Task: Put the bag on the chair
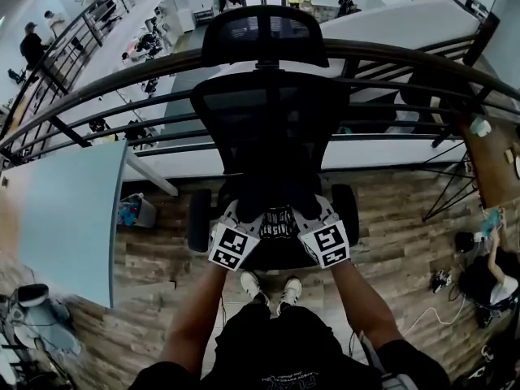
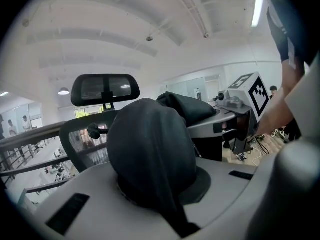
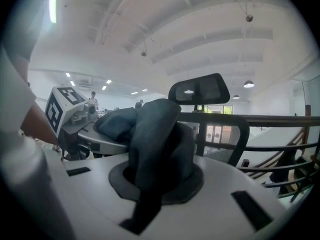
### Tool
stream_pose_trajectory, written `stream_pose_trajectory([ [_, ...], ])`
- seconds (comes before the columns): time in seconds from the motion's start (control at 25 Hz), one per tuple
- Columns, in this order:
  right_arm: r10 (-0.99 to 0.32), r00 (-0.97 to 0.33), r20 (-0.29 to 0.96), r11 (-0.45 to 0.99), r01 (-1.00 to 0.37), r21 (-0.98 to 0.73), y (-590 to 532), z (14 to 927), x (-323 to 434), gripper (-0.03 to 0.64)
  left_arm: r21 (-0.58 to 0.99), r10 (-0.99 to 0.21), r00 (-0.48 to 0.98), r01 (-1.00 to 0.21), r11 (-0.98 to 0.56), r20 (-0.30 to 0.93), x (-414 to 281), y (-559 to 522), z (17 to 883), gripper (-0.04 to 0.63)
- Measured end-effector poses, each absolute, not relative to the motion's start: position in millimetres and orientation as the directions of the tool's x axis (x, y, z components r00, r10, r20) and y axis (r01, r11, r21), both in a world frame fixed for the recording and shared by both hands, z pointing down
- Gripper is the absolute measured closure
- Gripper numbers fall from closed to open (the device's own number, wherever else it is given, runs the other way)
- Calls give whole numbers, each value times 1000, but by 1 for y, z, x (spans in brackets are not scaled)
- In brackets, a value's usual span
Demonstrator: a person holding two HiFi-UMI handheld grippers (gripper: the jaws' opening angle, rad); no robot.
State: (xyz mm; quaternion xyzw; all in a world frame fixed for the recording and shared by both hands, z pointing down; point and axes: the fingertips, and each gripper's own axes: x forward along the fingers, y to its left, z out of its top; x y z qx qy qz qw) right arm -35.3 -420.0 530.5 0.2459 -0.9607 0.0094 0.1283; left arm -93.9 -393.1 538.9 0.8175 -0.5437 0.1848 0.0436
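Note:
A black mesh office chair (image 1: 272, 120) with a headrest (image 1: 264, 35) faces me in the head view. Just above its seat hangs a black bag (image 1: 279, 220) with pale print, held from both sides. My left gripper (image 1: 241, 234) is shut on a fold of the bag's black fabric (image 2: 150, 154), which bulges up out of the jaws. My right gripper (image 1: 318, 232) is shut on another fold (image 3: 152, 144) of the same bag. Each gripper view shows the other gripper across the bag, the right gripper (image 2: 240, 101) and the left gripper (image 3: 70, 111), plus the chair's headrest (image 2: 105, 89) (image 3: 199, 89).
A dark metal railing (image 1: 122, 108) runs behind the chair, with a drop to a lower floor beyond. A light blue table (image 1: 69, 218) stands at the left. At the right a person (image 1: 487, 270) sits on the wooden floor near cables (image 1: 443, 279).

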Motion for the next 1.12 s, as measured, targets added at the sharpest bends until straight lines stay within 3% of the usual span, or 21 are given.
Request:
stream_pose_trajectory([
  [1.12,-445,-776,446,869,-494,7,-525,705,-109,580,9,-775,397,-892,-451,491,-164,-501,714,573],
])
